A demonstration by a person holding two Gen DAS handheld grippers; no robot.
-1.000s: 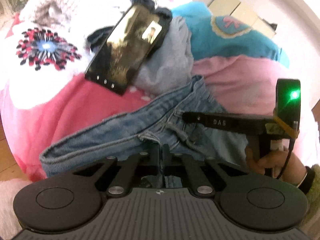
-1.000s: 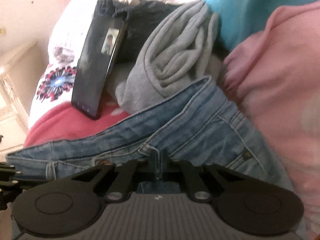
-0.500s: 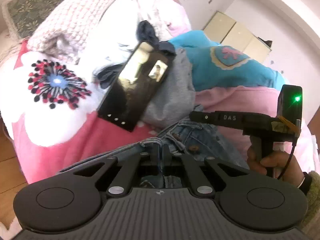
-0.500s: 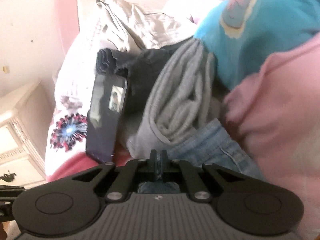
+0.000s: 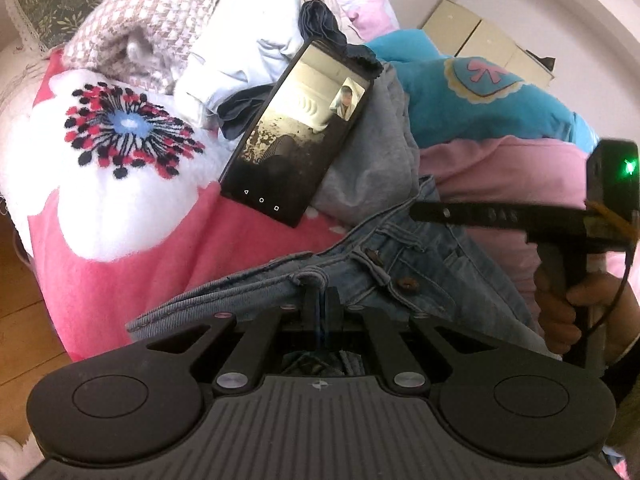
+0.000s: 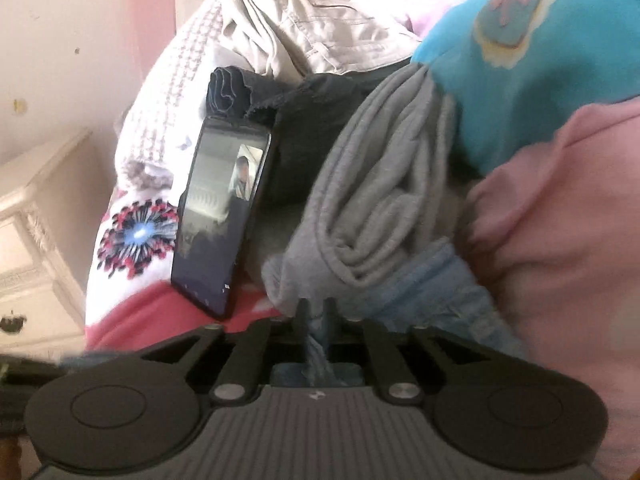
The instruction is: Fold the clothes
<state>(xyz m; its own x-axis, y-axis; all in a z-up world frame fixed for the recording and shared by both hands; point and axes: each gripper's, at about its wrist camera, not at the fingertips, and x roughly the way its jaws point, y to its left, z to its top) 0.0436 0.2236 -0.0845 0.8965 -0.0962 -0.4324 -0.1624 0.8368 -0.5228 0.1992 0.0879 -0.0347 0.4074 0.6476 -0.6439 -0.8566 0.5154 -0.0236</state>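
Lifting the jeans (image 5: 424, 276) by the waistband: left gripper (image 5: 320, 300) pinches denim; right gripper (image 6: 316, 312), fingers just loosening, has denim between; next, spread flat.

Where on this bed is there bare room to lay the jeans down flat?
Only the pink-and-white blanket, between the phone, the jeans waistband and the bed's left edge, is bare. Behind and right of the phone it is crowded: checked blanket, white cloth, grey sweatshirt, teal garment and pink garment piled together.
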